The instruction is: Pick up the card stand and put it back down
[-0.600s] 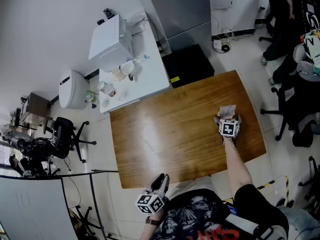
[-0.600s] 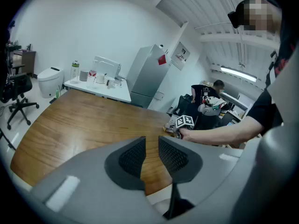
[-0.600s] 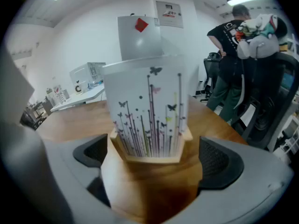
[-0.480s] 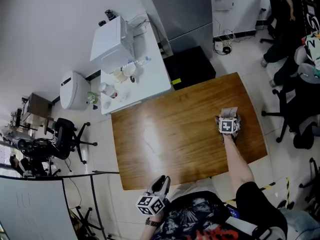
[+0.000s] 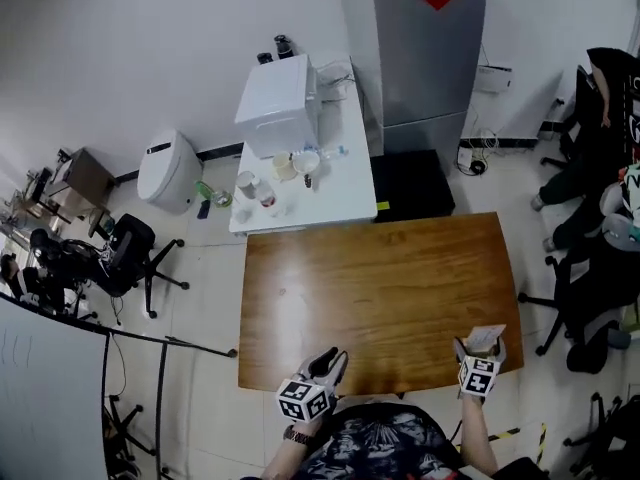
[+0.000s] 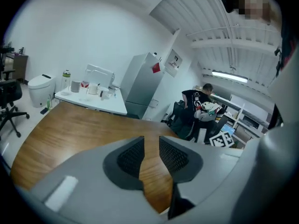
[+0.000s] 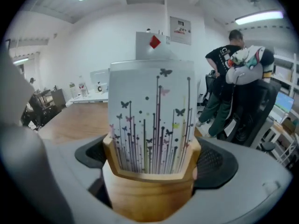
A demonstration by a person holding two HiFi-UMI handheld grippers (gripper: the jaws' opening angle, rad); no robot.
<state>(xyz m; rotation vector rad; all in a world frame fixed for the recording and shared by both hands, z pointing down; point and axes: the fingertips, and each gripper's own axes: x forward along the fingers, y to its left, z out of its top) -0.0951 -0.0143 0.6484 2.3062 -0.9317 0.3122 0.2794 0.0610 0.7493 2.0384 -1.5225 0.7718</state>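
The card stand [image 7: 150,185] is a small wooden block with an upright white card [image 7: 152,115] printed with butterflies and stems. My right gripper [image 7: 152,164] is shut on the block, one pad pressed to each side, with the jaws spread wide. In the head view this gripper [image 5: 481,349] holds the card stand [image 5: 487,338] over the near right corner of the brown wooden table [image 5: 380,278]. My left gripper [image 5: 330,361] hovers at the table's near edge, left of centre. Its jaws [image 6: 152,154] are nearly together and hold nothing.
A white side table [image 5: 330,193] with a white box, cups and bottles adjoins the far edge. Behind it stands a grey fridge [image 5: 425,48], with a black cabinet [image 5: 410,183] at its foot. Office chairs and a person [image 5: 600,168] are to the right, another chair [image 5: 125,253] to the left.
My right gripper has come back from the table's right part to its near right corner with the card stand in it. The head view has shifted. The left gripper stays at the near edge.
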